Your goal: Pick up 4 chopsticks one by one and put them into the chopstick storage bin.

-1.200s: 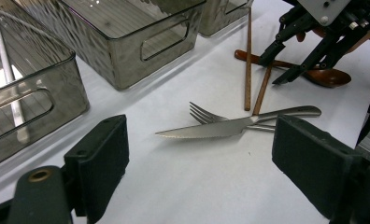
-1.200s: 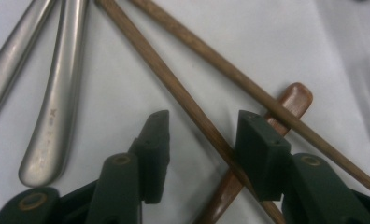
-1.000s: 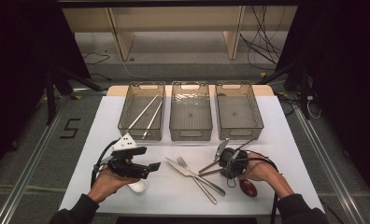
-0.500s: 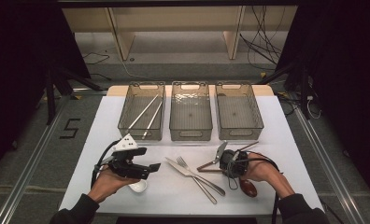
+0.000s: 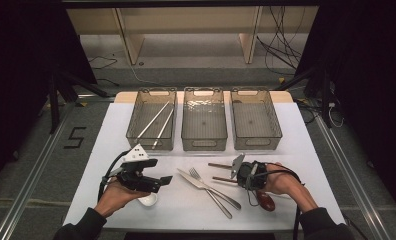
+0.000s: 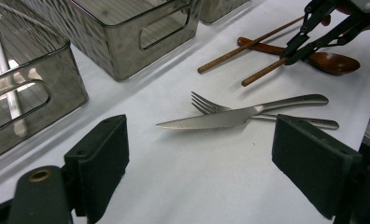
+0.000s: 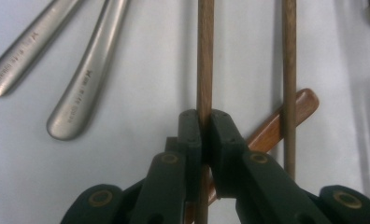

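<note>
We see a wooden chopstick [image 7: 205, 56] clamped between the pads of the right gripper [image 7: 204, 122], whose jaws have just been closing on it. The stick lies on the white table [image 5: 296, 130], in front of the right-hand bin [image 5: 255, 120] and near the table's front right part. A second chopstick [image 7: 289, 70] lies just beside it, roughly parallel, free of the pads. Under both runs the handle of a wooden spoon [image 7: 286, 123], whose dark bowl sits by the right hand [image 5: 281, 182] in the high view.

To the left of these lie a knife [image 6: 230, 116] and a fork [image 6: 206, 103], crossing each other. Our left gripper [image 6: 202, 154] hovers low over the table with its jaws wide apart and nothing between them, pointing towards the knife. A small white dish [image 5: 148, 200] rests under the left hand.

Three clear bins stand in a row at the back; the left bin [image 5: 151, 120] holds two pale chopsticks [image 5: 156, 120].
</note>
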Demonstrator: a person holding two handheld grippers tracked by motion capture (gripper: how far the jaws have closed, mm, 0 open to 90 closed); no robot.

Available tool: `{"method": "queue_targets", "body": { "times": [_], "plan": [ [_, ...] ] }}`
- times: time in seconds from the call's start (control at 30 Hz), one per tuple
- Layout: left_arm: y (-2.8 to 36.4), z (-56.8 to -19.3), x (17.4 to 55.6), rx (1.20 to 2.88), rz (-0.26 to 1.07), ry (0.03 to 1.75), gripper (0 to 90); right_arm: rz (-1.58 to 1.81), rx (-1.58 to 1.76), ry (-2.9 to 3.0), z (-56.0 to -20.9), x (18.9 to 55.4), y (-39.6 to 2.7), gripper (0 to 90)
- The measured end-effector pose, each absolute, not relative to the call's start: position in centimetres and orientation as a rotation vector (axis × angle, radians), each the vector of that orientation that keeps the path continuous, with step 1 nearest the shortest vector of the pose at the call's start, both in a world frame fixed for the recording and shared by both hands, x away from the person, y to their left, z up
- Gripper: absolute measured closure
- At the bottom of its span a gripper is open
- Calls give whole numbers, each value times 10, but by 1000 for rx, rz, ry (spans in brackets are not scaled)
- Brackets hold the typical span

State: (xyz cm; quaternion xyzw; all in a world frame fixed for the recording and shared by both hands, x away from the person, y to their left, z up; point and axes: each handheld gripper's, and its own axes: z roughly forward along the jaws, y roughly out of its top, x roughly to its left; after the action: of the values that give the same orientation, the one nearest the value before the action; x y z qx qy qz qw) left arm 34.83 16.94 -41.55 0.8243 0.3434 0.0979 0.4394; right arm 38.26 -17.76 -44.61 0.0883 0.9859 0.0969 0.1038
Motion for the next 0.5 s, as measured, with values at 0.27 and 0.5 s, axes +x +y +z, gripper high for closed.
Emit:
{"method": "queue_targets", "body": {
  "times": [0.27,0.5],
  "plan": [
    [168,-417,349,2058,234,844,184,351,245,2881,-438,379,-174,845],
    [160,-419,347,2104,234,795,189,410,215,2857,-429,373,-167,845]
  ]
}}
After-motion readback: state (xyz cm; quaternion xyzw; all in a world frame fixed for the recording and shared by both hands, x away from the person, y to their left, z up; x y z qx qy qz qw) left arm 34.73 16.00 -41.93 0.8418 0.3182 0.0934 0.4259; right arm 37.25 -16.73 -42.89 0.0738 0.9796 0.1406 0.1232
